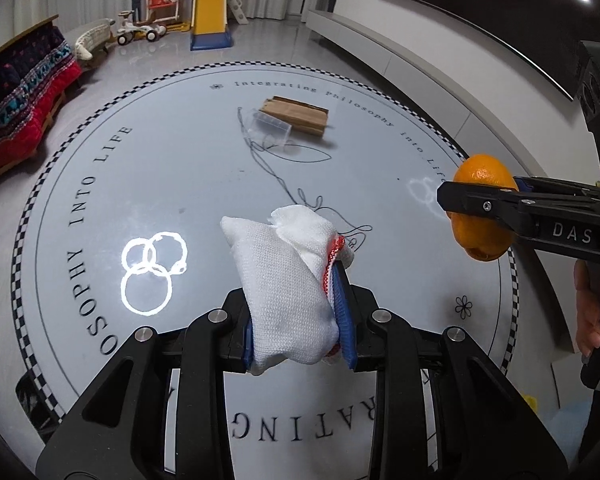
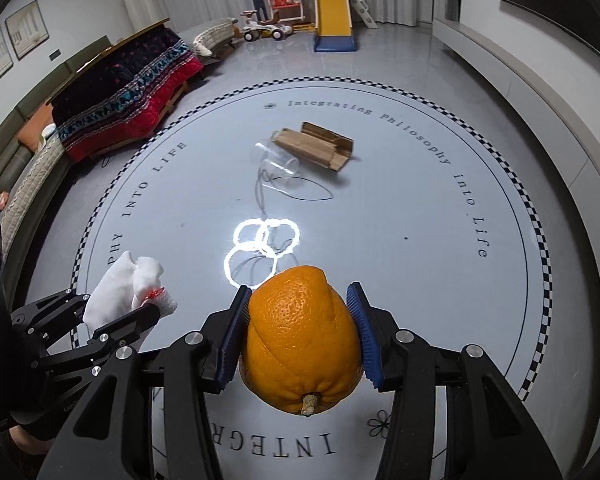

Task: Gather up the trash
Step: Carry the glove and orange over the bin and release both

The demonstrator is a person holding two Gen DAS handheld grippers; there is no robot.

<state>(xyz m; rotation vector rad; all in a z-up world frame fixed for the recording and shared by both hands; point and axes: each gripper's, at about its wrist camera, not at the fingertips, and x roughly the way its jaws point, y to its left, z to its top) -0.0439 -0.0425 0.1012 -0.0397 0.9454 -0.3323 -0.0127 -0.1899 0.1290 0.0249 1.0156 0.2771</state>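
Left wrist view: my left claw (image 1: 300,312) clamps a white knitted glove (image 1: 288,280) above the round table (image 1: 100,208); folded cardboard (image 1: 300,116) and a clear plastic box (image 1: 268,126) lie well ahead. Right wrist view: my right claw (image 2: 300,332) grips an orange (image 2: 302,340).

Round mat (image 2: 420,208) mostly bare; cardboard (image 2: 316,146) and plastic cup (image 2: 276,160) obstruct its far middle.
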